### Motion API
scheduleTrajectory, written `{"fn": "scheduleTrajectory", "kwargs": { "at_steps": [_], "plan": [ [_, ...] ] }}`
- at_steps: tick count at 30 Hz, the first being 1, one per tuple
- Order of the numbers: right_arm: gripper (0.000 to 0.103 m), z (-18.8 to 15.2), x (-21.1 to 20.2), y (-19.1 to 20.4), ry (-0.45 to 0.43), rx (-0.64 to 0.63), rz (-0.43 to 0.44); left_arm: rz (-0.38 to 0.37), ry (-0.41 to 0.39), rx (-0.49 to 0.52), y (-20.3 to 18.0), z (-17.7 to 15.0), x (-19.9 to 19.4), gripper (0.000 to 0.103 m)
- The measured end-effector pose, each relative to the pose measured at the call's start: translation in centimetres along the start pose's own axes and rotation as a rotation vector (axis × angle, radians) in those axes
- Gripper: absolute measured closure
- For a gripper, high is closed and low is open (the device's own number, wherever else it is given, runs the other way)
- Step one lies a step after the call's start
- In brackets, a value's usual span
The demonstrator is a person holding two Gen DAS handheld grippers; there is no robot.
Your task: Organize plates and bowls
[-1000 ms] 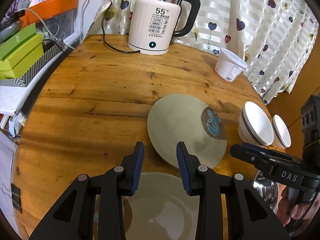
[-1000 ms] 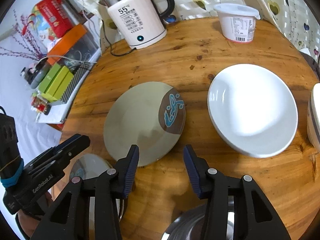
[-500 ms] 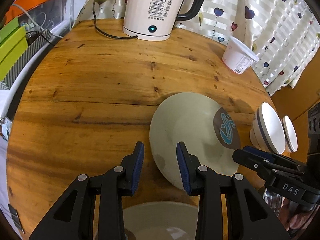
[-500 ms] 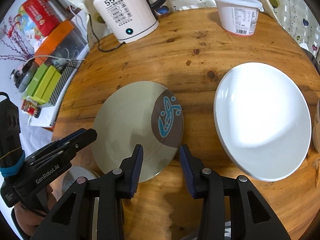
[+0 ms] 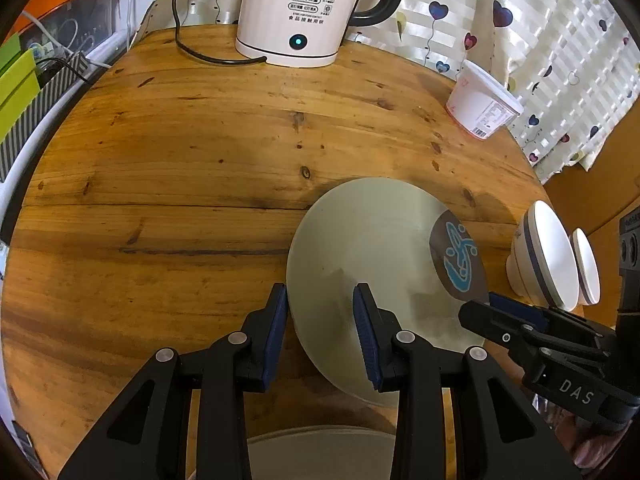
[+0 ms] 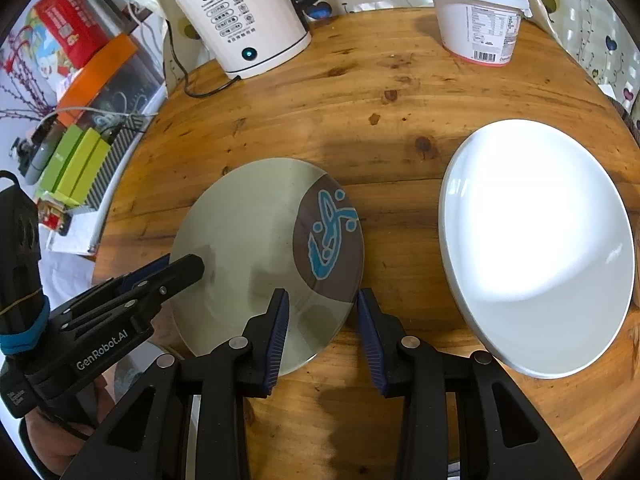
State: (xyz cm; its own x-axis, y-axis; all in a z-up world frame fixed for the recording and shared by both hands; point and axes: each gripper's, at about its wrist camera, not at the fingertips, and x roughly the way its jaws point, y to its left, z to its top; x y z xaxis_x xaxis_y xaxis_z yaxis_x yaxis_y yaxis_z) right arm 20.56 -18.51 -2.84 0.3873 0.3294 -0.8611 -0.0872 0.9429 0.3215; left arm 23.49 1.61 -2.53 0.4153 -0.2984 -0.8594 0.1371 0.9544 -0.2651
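So the round wooden table [image 6: 400, 92] is the biggest thing, and the grey plate [image 6: 248, 232] with a blue squiggle lies flat near its middle. To the right of the grey plate, a little apart, sits a white plate [image 6: 536, 248]. Behind the grey plate, at the table's far edge, stand a white kettle [image 6: 240, 20] and a white tub [image 6: 480, 24]. Past the grey plate's right side are two small bowls [image 5: 544, 256]. The left gripper [image 5: 320, 328] is spread over the grey plate's left rim. The right gripper [image 6: 322, 320] has just been closing, with the plate's near right rim between its fingers; it may not be pinching.
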Motion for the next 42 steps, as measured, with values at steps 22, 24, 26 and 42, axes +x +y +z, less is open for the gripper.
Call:
{"fn": "scheduleTrajectory", "kwargs": {
  "at_steps": [22, 24, 26, 42],
  "plan": [
    [0.075, 0.0, -0.6, 0.1, -0.019, -0.028, -0.003, 0.018, -0.059, 0.011, -1.0, -0.7, -2.2, 0.068],
    [0.075, 0.0, -1.0, 0.2, -0.023, -0.031, 0.001, 0.017, -0.066, 0.008, -1.1, -0.9, -2.7, 0.068],
    [0.075, -0.1, -1.4, 0.3, -0.029, -0.034, 0.006, 0.015, -0.071, 0.005, -1.1, -1.0, -3.2, 0.068],
    [0.075, -2.2, -4.2, 2.3, -0.053, -0.092, 0.039, 0.034, -0.126, -0.037, -1.0, -4.7, -7.7, 0.068]
  ]
}}
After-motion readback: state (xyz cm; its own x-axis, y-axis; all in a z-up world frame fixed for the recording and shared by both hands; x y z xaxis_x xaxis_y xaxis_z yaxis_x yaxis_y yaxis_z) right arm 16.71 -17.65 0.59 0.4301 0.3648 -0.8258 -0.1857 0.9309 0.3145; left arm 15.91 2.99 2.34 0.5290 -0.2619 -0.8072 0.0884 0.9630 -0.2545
